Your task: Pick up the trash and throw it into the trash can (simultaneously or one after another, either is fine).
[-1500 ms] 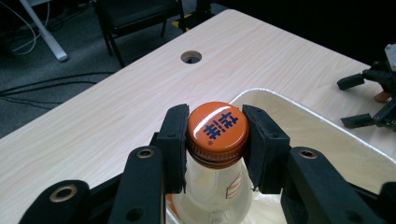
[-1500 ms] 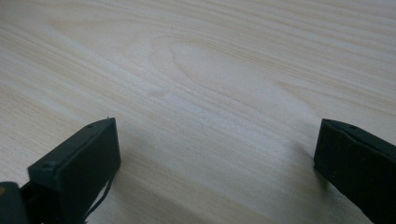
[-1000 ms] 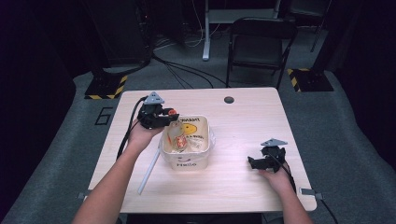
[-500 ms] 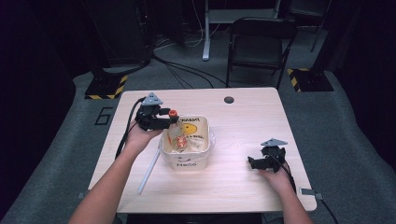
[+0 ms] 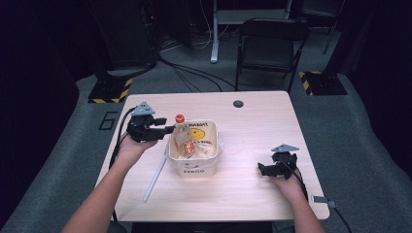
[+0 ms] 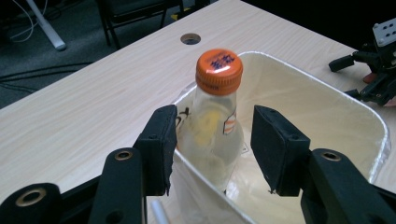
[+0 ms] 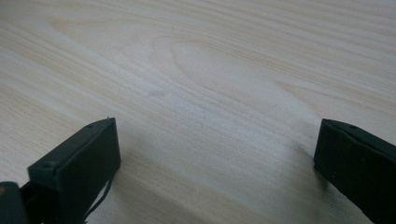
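Observation:
A clear bottle (image 5: pixel 180 135) with an orange cap (image 6: pixel 219 70) stands in the left corner of a white tub (image 5: pixel 193 170) at the middle of the table. My left gripper (image 5: pixel 166 130) is just left of the tub and points at the bottle. In the left gripper view the bottle (image 6: pixel 210 135) sits a little beyond the left gripper (image 6: pixel 212 140), whose jaws have just been closing slightly; the pads (image 6: pixel 275 144) do not press on it. My right gripper (image 5: pixel 264 169) rests at the table's right with its jaws wide apart (image 7: pixel 215 154) over bare wood.
The tub's rim (image 6: pixel 327 88) curves off to the right, and the tub holds yellow and orange packets. A white tube (image 5: pixel 154 178) lies on the table in front of the left hand. A cable hole (image 5: pixel 238 103) is near the far edge. A folding chair (image 5: pixel 272 43) stands behind the table.
The left gripper carried the bottle over the tub, let it go there, and has drawn back to the left. The bottle now stands in the tub's corner. The right gripper has stayed still.

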The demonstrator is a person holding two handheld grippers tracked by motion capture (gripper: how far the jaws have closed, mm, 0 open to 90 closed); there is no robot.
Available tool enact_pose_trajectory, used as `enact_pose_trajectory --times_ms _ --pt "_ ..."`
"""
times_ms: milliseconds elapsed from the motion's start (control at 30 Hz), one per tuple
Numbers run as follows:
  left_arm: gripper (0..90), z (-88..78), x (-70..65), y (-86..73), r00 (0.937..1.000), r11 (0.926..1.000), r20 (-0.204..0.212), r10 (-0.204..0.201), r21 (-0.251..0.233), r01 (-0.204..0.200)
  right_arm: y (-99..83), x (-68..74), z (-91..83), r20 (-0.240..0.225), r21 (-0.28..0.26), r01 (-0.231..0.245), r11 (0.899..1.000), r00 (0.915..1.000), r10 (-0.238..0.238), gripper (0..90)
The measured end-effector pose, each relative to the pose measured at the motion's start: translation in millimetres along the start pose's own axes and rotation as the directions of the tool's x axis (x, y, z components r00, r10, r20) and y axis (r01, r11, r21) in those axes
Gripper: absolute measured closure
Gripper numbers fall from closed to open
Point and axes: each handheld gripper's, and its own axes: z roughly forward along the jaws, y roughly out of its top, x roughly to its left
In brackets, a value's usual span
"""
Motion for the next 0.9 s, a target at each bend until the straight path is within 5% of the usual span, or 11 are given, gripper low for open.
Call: enact_pose_trajectory --times_ms 900 --pt "57.6 -20.1 9.4 -59.1 0.9982 0.9982 -0.024 -0.055 0.023 0.055 -0.1 0.6 0.1 0.003 -0.002 -0.006 1.0 1.0 0.006 0.0"
